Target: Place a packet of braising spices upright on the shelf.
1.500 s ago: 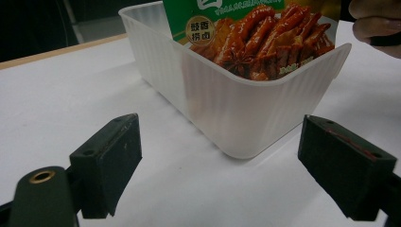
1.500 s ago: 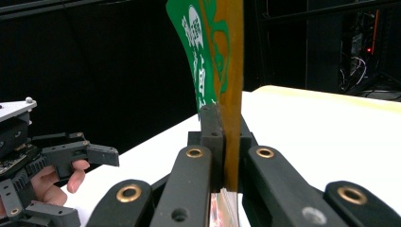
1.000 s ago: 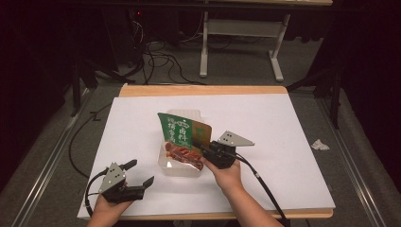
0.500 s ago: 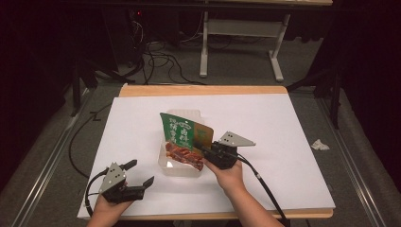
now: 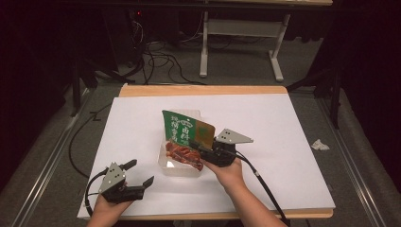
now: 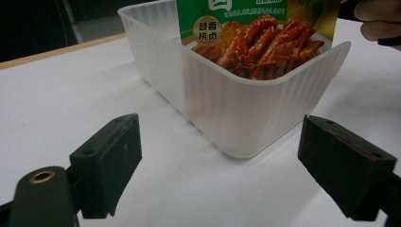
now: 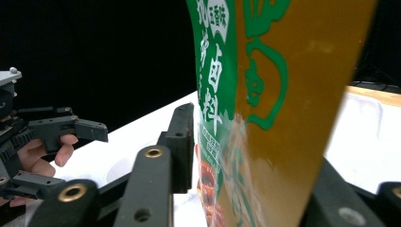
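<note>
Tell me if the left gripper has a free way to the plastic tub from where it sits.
Probably yes: the left gripper stands open facing the plastic tub, with bare white table between them.

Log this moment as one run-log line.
right hand-held gripper: jaws just opening, snack pouch between | pouch: standing in clear plastic tub | left hand-held gripper: open, empty
</note>
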Motion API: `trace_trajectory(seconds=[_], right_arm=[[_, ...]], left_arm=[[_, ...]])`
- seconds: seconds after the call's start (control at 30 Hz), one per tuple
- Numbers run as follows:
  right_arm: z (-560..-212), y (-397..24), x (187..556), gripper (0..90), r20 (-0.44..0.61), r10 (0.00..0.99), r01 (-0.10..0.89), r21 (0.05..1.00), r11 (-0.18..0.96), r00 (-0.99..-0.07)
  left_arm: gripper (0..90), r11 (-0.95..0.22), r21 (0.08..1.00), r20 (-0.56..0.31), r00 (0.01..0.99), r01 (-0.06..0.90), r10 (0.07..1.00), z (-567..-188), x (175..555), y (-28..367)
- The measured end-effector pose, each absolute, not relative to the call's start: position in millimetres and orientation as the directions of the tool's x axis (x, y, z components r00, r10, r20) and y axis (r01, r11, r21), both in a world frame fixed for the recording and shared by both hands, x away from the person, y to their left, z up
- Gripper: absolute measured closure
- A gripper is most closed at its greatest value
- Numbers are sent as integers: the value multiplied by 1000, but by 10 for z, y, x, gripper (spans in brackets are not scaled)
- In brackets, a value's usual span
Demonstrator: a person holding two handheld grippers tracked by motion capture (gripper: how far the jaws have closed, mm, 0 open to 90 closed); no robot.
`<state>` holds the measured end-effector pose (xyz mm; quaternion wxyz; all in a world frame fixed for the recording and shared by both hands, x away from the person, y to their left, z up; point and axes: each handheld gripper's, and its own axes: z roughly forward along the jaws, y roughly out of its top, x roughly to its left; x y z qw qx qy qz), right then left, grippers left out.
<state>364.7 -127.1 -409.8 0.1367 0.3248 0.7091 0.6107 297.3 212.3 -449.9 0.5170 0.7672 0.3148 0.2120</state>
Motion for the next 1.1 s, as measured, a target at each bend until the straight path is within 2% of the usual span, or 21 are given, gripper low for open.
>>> trace_trajectory(seconds=[0.3,0.47,0.57,0.67,1.1], right_arm=[[-4064,-1231,3670,508,182,625,289,955,73,-759],[-4072,-1216,3674,282,166,637,275,958,75,-752],[-4062,-1220,3678,202,165,642,268,961,66,-749],[-4044,-1224,3677,170,165,648,271,960,66,-743],[-3952,-1406,3580,164,135,659,263,960,99,-740]], left_arm=[[150,-268,927,0,712,264,702,-4500,2974,2123],[150,-270,926,1,713,264,702,-4501,2975,2122],[150,-269,926,1,713,264,701,-4501,2976,2123],[150,-267,926,-1,712,265,702,-4500,2974,2123],[150,-268,926,-2,712,266,702,-4501,2973,2127]])
